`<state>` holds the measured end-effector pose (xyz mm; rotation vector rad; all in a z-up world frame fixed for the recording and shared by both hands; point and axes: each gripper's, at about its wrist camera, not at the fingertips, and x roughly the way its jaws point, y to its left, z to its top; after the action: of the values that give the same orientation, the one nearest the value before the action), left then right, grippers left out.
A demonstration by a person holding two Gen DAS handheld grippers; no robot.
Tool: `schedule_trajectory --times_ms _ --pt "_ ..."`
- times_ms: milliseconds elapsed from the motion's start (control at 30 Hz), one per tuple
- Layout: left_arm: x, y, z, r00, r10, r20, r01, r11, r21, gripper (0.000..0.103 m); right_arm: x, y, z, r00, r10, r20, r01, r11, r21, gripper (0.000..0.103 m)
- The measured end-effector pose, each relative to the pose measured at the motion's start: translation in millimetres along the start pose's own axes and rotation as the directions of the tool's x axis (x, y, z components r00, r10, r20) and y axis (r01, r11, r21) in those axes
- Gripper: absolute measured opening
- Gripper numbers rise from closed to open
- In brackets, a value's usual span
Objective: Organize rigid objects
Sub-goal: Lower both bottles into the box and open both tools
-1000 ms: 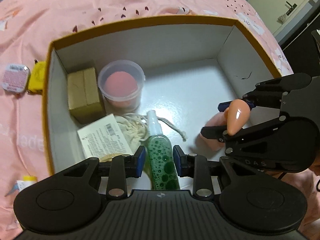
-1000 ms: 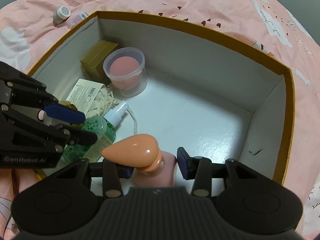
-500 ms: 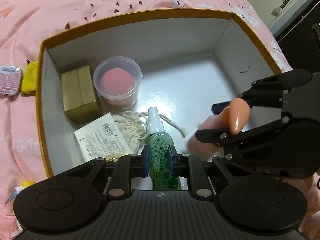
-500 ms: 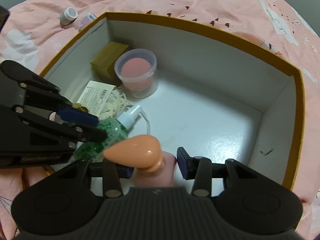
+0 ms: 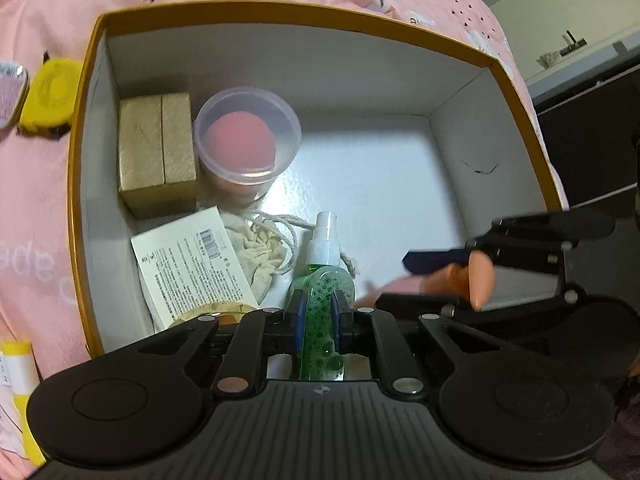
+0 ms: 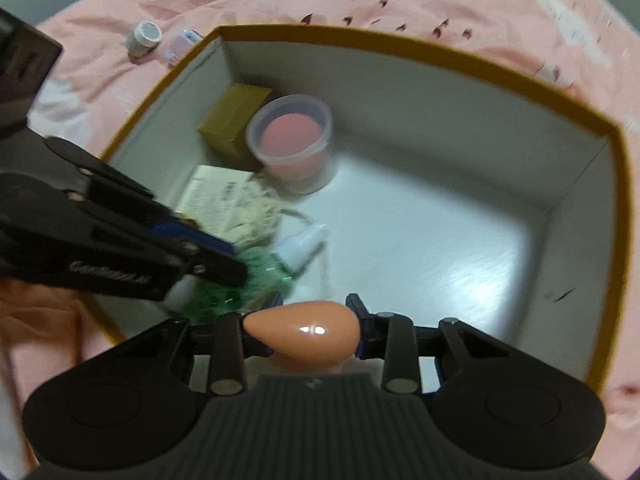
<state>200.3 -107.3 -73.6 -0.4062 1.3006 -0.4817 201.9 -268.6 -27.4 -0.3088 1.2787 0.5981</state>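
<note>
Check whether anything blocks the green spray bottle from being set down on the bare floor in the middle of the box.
Nothing visible does. The left gripper is shut on the green spray bottle, and the white floor of the box beyond its nozzle lies bare.

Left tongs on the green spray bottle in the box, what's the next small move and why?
Probably lift it slightly. The left tongs have just closed, and their blue pads pinch the clear green spray bottle, which lies inside the yellow-rimmed cardboard box against the cream drawstring pouch. A small lift would test the grip.
</note>
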Motion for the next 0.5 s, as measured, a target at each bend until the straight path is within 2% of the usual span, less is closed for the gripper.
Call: schedule_trajectory --times_ms 100,267,367,500 --pt "3.6 -0.2 1.6 1.0 -0.019 -0.009 0.019 1.0 -0.018 0.014 0.5 1.9 -0.7 0.999 0.032 -0.004 -0.032 0.999 0.016 0.033" --pt "6.8 -5.3 2.6 1.0 -0.024 -0.008 0.024 0.999 -0.033 0.014 -1.7 2.8 2.0 0.999 -0.033 0.005 0.033 0.999 -0.011 0.033" --pt "2.4 0.5 1.2 1.0 -0.023 0.0 0.023 0.997 -0.072 0.014 -2.9 -1.2 1.9 0.999 -0.026 0.02 0.025 0.999 0.022 0.033" --pt "-11.8 3.5 0.8 1.0 0.001 0.03 0.001 0.999 -0.05 0.015 1.2 4.0 0.8 0.999 0.001 0.046 -0.003 1.0 0.031 0.032"
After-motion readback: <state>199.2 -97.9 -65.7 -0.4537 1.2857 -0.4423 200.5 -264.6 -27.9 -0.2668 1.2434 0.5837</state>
